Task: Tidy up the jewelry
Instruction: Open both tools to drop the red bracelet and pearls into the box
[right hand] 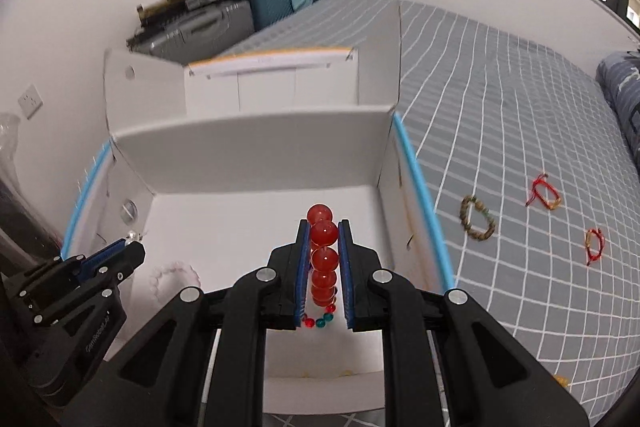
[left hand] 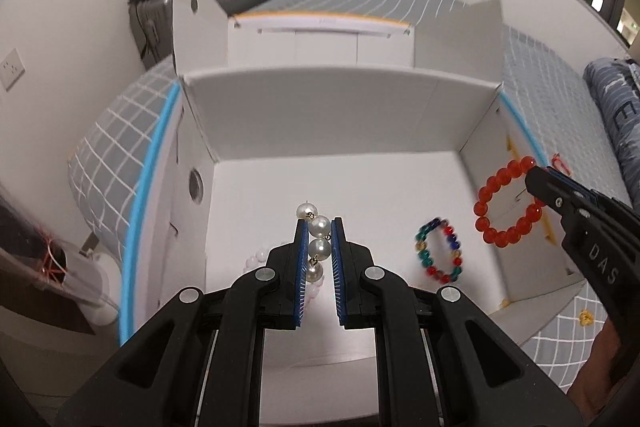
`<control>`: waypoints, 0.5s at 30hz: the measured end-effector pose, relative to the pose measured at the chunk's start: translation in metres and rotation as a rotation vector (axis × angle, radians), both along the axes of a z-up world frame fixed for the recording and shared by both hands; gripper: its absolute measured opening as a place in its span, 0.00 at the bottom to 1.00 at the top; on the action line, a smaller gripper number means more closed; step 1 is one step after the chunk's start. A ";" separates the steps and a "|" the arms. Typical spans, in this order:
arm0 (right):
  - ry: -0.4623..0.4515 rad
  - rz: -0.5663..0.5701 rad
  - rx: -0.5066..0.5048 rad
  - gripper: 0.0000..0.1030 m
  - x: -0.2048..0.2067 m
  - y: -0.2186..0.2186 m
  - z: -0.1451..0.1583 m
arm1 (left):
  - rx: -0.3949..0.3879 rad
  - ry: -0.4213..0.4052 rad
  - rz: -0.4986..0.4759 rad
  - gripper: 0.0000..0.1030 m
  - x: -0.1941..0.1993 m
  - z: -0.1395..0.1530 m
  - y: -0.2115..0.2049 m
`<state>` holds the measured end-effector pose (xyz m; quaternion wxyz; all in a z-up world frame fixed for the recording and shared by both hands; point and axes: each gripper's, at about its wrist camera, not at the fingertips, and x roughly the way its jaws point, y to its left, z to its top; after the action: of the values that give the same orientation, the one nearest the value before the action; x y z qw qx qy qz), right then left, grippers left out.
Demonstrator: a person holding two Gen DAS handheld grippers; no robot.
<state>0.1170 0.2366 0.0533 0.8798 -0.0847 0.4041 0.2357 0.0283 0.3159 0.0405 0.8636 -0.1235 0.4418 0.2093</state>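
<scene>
An open white cardboard box (left hand: 340,103) (right hand: 248,143) sits on a grey checked bed. My left gripper (left hand: 319,227) is shut on a white pearl bracelet (left hand: 320,239) and holds it above the box floor. My right gripper (right hand: 324,227) (left hand: 538,179) is shut on a red bead bracelet (right hand: 323,251) (left hand: 506,203), held over the box's right side. A multicoloured bead bracelet (left hand: 440,251) (right hand: 320,321) and a pale pink bead bracelet (left hand: 256,259) (right hand: 174,275) lie on the box floor.
On the bed right of the box lie a brown bead bracelet (right hand: 478,219) and two red string bracelets (right hand: 544,191) (right hand: 594,245). Suitcases (right hand: 224,15) are stacked in the far corner. A folded blue quilt (right hand: 624,95) lies at the right edge.
</scene>
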 end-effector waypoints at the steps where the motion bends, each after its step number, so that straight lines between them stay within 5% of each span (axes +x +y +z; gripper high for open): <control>1: 0.007 -0.002 -0.013 0.13 0.001 0.001 -0.004 | -0.005 0.009 0.004 0.11 0.001 -0.003 0.002; 15: 0.130 -0.009 -0.098 0.13 0.011 0.014 -0.045 | -0.032 0.104 0.032 0.12 0.011 -0.031 0.014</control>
<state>0.1275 0.2502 0.0088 0.8476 -0.1106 0.4716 0.2167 0.0389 0.3294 0.0091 0.8340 -0.1332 0.4872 0.2220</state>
